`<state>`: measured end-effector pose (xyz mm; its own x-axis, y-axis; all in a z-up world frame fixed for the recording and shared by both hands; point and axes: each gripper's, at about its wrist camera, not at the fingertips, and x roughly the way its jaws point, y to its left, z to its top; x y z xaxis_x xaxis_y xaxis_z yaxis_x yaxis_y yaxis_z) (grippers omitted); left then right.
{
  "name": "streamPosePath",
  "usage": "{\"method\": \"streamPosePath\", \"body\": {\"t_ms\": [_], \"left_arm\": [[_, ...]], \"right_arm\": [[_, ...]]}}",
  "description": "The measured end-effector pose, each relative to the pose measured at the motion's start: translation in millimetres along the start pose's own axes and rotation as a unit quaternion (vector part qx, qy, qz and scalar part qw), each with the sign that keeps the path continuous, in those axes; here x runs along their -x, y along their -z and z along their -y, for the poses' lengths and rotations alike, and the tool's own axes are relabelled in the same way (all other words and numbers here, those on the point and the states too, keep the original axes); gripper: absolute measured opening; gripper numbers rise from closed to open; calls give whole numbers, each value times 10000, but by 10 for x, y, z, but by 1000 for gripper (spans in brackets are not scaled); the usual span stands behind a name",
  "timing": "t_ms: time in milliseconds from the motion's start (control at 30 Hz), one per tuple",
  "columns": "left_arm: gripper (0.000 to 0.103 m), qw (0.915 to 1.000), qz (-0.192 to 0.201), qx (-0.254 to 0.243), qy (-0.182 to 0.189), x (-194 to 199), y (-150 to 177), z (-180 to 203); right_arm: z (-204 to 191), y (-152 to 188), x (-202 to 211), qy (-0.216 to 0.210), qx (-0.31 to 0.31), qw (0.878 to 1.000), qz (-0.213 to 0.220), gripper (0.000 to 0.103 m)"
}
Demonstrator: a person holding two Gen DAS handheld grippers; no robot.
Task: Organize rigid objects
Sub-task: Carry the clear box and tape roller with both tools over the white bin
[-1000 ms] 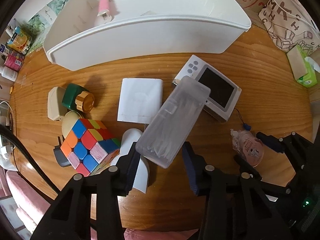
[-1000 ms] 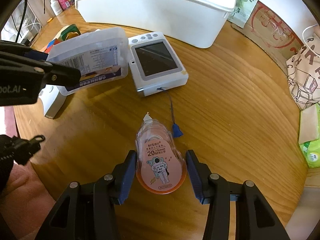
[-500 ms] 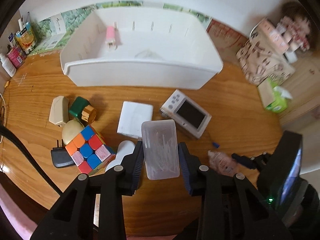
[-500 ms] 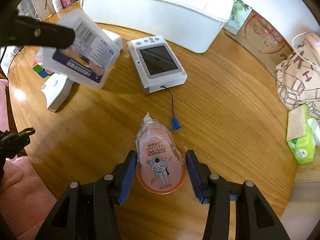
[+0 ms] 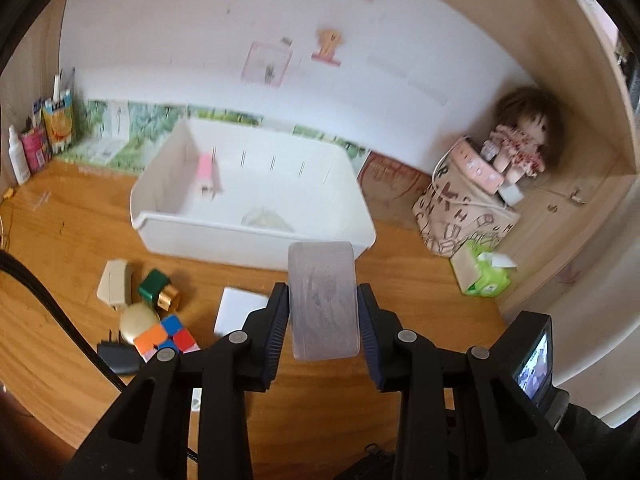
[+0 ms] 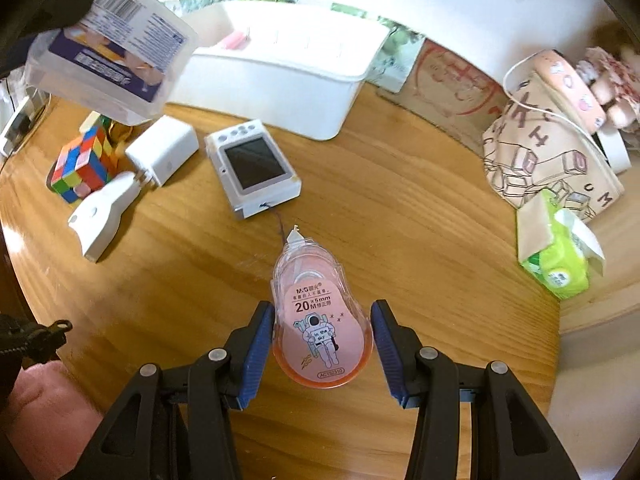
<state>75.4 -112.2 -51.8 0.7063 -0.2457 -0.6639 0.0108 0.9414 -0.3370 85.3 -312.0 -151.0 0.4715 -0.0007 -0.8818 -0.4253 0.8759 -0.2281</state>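
Partly blurred clear box [image 5: 322,300] contents.

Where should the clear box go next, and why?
Probably forward, over the white bin, then let go. The left gripper holds the clear box in the air, just short of the bin's near wall, and the bin has bare floor.

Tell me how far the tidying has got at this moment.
Early. The white bin holds only a pink item. The left gripper carries the clear plastic box aloft; the right gripper straddles the correction tape. Cube, charger, and handheld device remain out.
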Motion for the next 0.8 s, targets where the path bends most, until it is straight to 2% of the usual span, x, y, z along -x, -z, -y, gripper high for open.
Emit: {"method": "streamPosePath", "body": {"t_ms": [167,333,500,800], "left_arm": [[36,9997,226,-75,64,135,-30,31],[36,9983,570,-131,51,345,-93,12],[36,9954,927,-215,-117,556,-213,-40],[36,9912,1237,-281,-392,697,-424,-171]], "right_arm": [[63,-52,127,62,-170,9987,480,50],[10,-151,294,104,-89,9954,945,50],[-95,-265,408,4,49,9912,1326,50],[-244,-539,644,-93,164,9785,2052,50]]}}
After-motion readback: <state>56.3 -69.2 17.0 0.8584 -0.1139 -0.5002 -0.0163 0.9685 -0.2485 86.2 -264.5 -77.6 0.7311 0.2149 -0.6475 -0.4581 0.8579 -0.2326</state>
